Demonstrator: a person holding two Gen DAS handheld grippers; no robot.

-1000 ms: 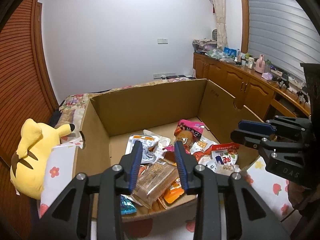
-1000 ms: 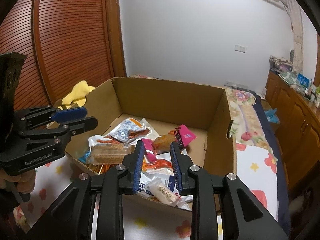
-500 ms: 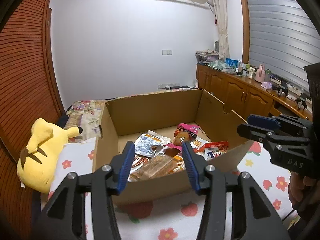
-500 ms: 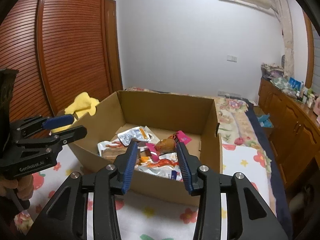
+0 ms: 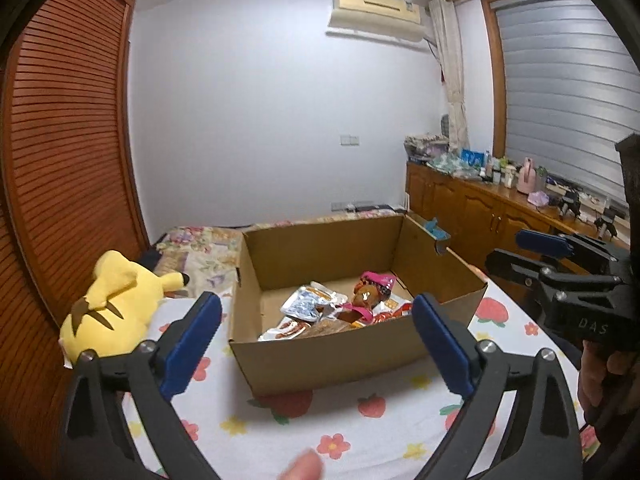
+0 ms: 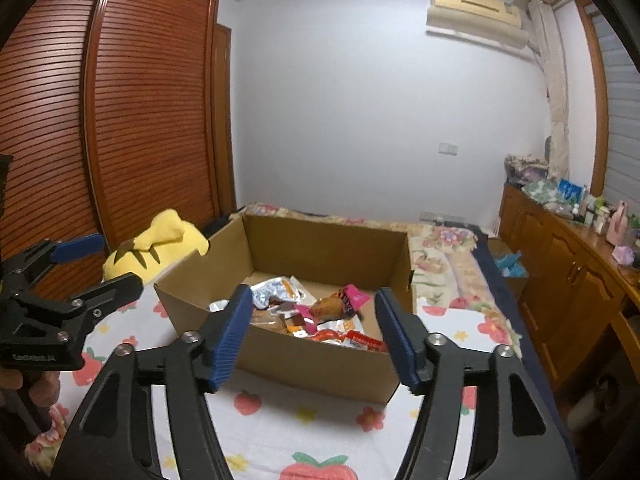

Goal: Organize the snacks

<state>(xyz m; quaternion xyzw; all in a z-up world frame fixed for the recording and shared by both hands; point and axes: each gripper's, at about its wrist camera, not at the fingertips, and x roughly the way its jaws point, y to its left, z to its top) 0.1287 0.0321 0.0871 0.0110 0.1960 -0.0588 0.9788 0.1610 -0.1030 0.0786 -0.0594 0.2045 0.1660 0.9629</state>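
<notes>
Both grippers empty above the bed, snacks in the box

We hold the left gripper (image 5: 316,344) and right gripper (image 6: 314,336) short of the box (image 5: 320,356); jaws just opened wide, nothing between them, since the snacks (image 6: 320,316) lie piled inside.

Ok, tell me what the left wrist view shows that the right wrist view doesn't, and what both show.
Only the left wrist view: the right gripper from the side and a fingertip at the bottom edge.
Only the right wrist view: the left gripper from the side.
Both: the cardboard box of snack packets, the yellow plush toy, the flower-print sheet and the air conditioner. Both grippers have just been opening, nothing between the jaws.
</notes>
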